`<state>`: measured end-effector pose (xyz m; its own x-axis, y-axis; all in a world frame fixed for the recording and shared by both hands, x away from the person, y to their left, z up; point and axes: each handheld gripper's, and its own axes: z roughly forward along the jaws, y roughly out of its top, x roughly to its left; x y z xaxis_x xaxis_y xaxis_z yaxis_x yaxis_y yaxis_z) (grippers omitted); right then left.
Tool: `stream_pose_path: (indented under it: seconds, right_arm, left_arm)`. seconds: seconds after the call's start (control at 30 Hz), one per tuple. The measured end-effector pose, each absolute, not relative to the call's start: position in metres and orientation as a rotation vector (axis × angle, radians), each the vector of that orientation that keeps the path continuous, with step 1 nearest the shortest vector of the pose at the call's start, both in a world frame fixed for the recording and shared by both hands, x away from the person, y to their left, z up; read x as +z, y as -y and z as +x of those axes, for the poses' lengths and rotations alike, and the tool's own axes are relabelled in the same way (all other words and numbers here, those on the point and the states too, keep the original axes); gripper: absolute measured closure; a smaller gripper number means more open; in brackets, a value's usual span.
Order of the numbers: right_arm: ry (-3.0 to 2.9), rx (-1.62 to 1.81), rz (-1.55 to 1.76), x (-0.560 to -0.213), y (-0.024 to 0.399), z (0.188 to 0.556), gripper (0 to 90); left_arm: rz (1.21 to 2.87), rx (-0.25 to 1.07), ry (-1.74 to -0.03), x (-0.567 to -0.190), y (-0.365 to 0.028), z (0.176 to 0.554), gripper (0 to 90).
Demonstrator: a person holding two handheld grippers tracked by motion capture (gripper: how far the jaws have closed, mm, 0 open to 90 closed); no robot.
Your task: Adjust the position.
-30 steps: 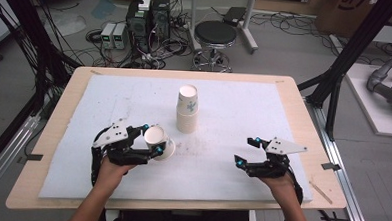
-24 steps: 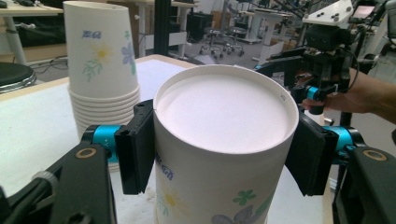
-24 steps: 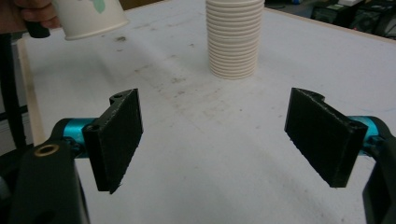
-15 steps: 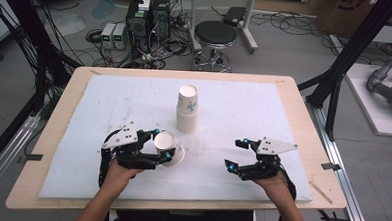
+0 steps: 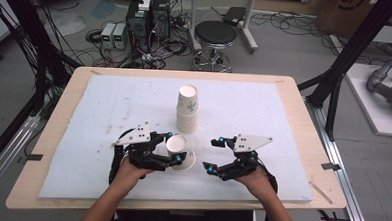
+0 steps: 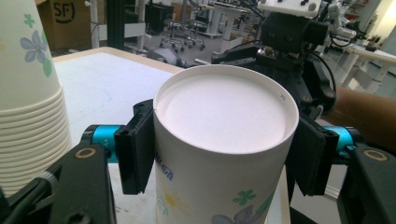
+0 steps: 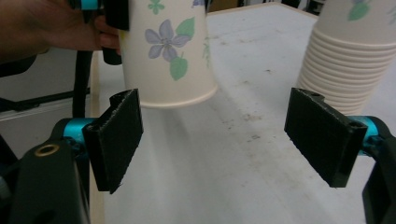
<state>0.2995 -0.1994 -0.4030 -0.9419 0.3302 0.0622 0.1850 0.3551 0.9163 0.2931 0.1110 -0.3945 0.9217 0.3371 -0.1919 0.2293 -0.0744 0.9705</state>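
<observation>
Two grippers work over the wide tabletop [image 5: 284, 109], its white mat bare on all sides except for the stack of paper cups [image 5: 187, 110] standing upside down near the middle. Since a second ago both hands have drawn inward — the left gripper [image 5: 174, 148] has carried its single paper cup [image 5: 177, 148] rightward, nearer the stack's foot, and the right gripper [image 5: 214, 154] has swung in toward it. That looks like a handover or a two-handed repositioning in the making.

In the left gripper view the jaws clamp the cup's [image 6: 224, 154] wall from both sides, base up. In the right gripper view the right gripper [image 7: 219, 140] has its jaws spread wide with nothing between them; the flowered cup [image 7: 166, 51] hangs just beyond, lifted clear of the mat, the stack [image 7: 348, 60] off to one side.

Open room is ample toward the near edge and to either side — the tight spot is between cup and stack, which stand close.
</observation>
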Motion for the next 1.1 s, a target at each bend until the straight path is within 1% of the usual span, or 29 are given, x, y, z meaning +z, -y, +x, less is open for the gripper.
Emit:
stream_pose_path:
  seconds: [0.43,1.1]
  right_arm:
    - [-2.541,1.663,0.388,-0.408,0.181,0.292,19.9]
    - [-2.586,1.696,0.357,-0.414,0.170,0.292,20.5]
  left_arm:
    - [1.686,0.063,-0.361,-0.394,-0.096,0.288,33.5]
    - [1.677,0.042,-0.327,-0.396,-0.087,0.286,33.5]
